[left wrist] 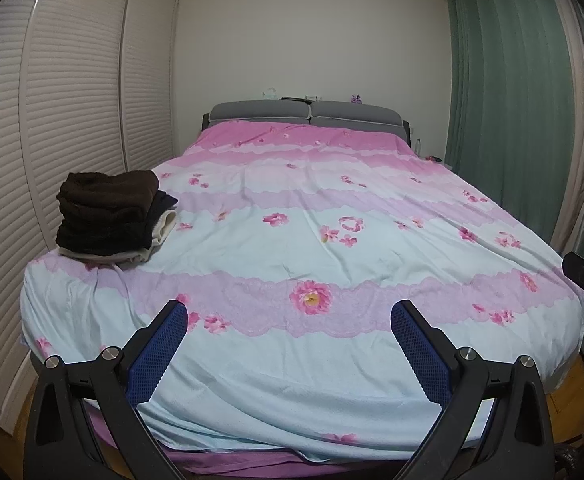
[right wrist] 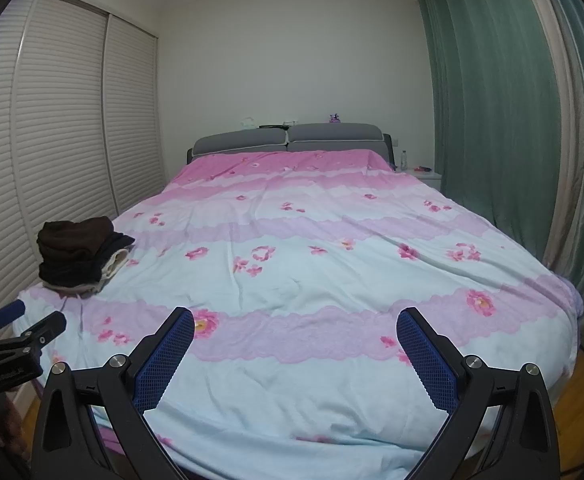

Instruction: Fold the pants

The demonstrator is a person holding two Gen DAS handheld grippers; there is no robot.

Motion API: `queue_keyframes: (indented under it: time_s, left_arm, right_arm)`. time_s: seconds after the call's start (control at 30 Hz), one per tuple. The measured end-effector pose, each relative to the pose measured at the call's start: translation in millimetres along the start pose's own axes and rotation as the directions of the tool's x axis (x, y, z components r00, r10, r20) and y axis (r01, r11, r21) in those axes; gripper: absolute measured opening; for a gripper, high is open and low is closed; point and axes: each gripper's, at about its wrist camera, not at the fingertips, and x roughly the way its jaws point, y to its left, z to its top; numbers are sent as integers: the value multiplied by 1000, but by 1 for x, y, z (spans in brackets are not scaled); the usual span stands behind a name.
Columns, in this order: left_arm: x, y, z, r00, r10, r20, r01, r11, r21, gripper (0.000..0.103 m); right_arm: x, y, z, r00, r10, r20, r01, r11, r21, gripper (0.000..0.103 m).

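1. The left hand-held gripper (left wrist: 288,320) hangs over the foot of the bed, its blue-padded fingers (left wrist: 160,354) spread wide with nothing between them.
2. The right hand-held gripper (right wrist: 295,326) is also over the foot edge, just to the right of the left one, fingers (right wrist: 427,360) spread and empty. Each tool shows at the edge of the other's view.
3. Under and ahead of both lies the bedspread (left wrist: 292,240), pale blue with lilac lace bands and pink flowers, turning pink farther away.
4. Ahead and to the left of the left hand-held gripper, at the bed's left edge, sits the stack of folded pants (left wrist: 112,216): dark brown on top, black below, cream at the bottom. It stands well apart from both tools. The stack's long axis seems to run across the bed, with folded ends pointing toward the bed's middle; the exact direction of waist or hems cannot be told.
5. Left of the stack are louvred wardrobe doors (left wrist: 72,100).
6. Farthest ahead is the grey headboard (right wrist: 288,138); to the right hang green curtains (right wrist: 491,120).
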Motion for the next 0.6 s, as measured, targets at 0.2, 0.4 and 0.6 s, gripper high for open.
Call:
queue_keyframes:
  time_s: [0.2, 0.4, 0.6]
  left_arm:
    - [-2, -1, 1, 1000, -2, 9, 2, 1000, 9, 103]
    - [0, -8, 1, 1000, 10, 11, -10, 999, 49, 103]
    - [1, -16, -2, 1000, -20, 6, 19, 998, 66, 103]
  right_arm:
    - [-1, 1, 0, 1000, 0, 0, 0, 1000, 0, 102]
    - [-1, 2, 0, 1000, 2, 2, -2, 1000, 2, 102]
    - [-1, 2, 0, 1000, 3, 2, -3, 1000, 2, 102]
